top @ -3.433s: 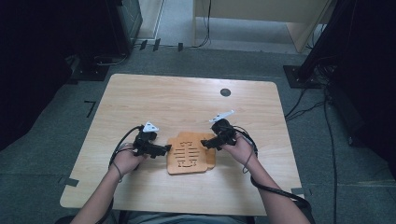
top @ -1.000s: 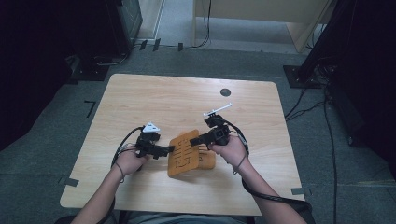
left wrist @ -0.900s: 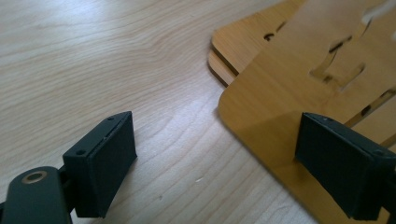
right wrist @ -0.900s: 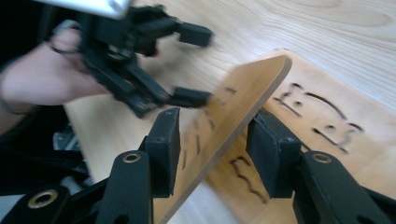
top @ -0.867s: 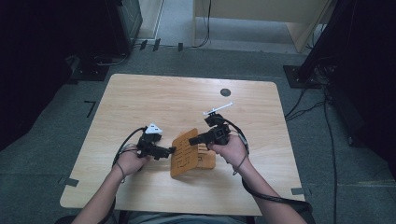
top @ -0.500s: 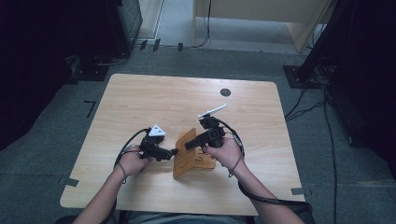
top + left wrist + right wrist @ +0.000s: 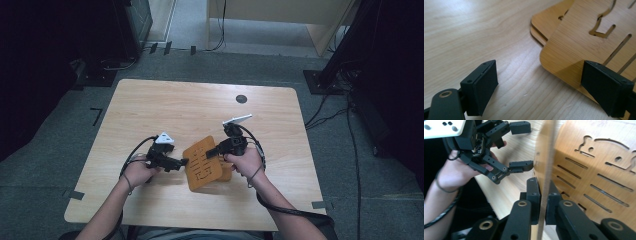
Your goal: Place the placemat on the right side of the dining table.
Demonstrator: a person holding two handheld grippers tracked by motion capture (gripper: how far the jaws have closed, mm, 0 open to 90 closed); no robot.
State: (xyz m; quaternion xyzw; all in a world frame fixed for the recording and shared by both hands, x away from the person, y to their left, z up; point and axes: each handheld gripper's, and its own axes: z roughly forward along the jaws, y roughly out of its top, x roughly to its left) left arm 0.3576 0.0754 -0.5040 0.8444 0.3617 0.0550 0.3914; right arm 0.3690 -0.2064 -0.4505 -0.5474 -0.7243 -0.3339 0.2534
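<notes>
On the wooden table (image 7: 150,107), at the left, the left gripper (image 7: 181,162) rests low with its jaws spread wide and nothing clamped; in the left gripper view one pad (image 7: 607,91) lies over the near corner of the slotted bamboo panel (image 7: 201,162), though whether it touches is hard to tell. A second bamboo board (image 7: 546,23) peeks from underneath, mostly covered. To the right, the right gripper (image 7: 209,152) has just been closing and now pinches the panel's edge, tilting it up off the table. The cut-out shapes in the panel cannot be read as letters. A small dark disc (image 7: 241,99) sits near the table's far edge.
</notes>
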